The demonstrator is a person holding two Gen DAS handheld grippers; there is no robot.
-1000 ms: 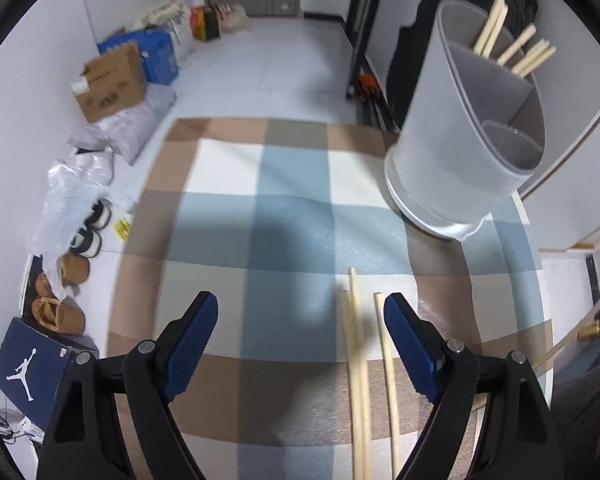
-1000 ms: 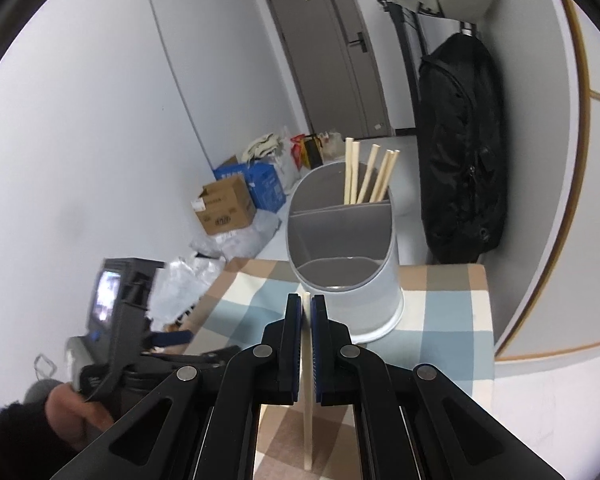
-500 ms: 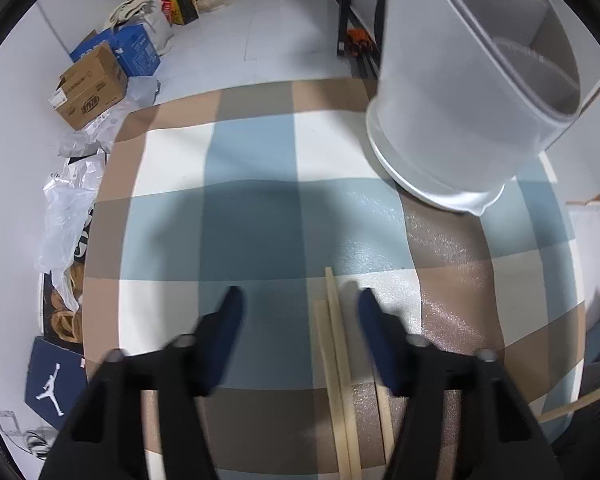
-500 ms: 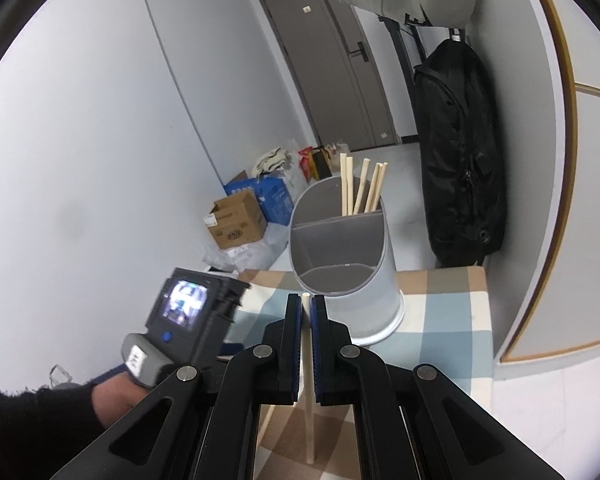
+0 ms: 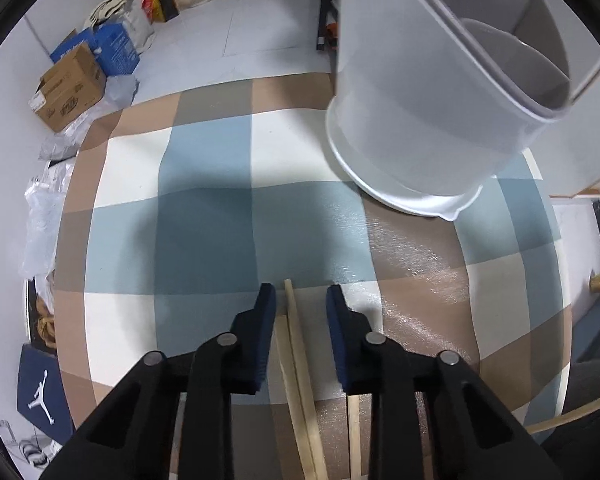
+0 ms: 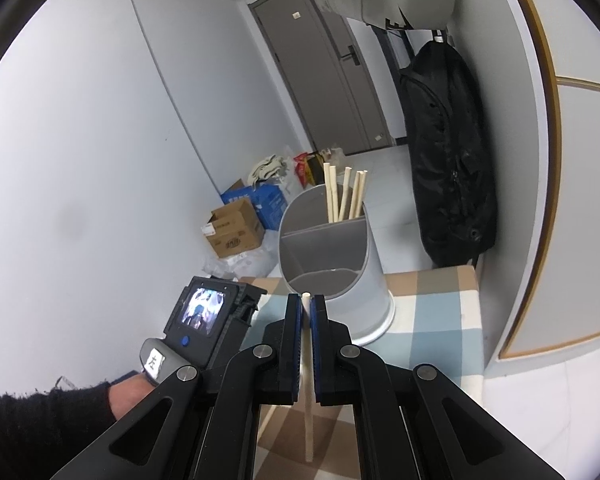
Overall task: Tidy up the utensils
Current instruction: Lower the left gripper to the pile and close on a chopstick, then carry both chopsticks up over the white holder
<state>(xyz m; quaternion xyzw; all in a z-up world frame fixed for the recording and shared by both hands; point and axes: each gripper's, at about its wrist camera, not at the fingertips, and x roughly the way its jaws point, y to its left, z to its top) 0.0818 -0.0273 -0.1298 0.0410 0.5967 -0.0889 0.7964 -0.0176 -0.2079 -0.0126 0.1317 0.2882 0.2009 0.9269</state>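
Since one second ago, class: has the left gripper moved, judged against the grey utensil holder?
Yes. The left gripper has moved toward the utensil holder, which now looms larger. Its jaws are closing around chopsticks lying on the checked cloth.

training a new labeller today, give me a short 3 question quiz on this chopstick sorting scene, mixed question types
1. True or false: the right claw is shut on a single chopstick.
2. Multiple choice: the chopsticks already standing in the gray holder sit in which compartment as the right wrist view shows it? A) the nearest one B) the farthest one C) all of them
3. Fill in: the left claw is closing around chopsticks that lie on a checked ______.

Key:
1. True.
2. B.
3. Tablecloth; two loose chopsticks lie between the blue pads, not yet pressed.
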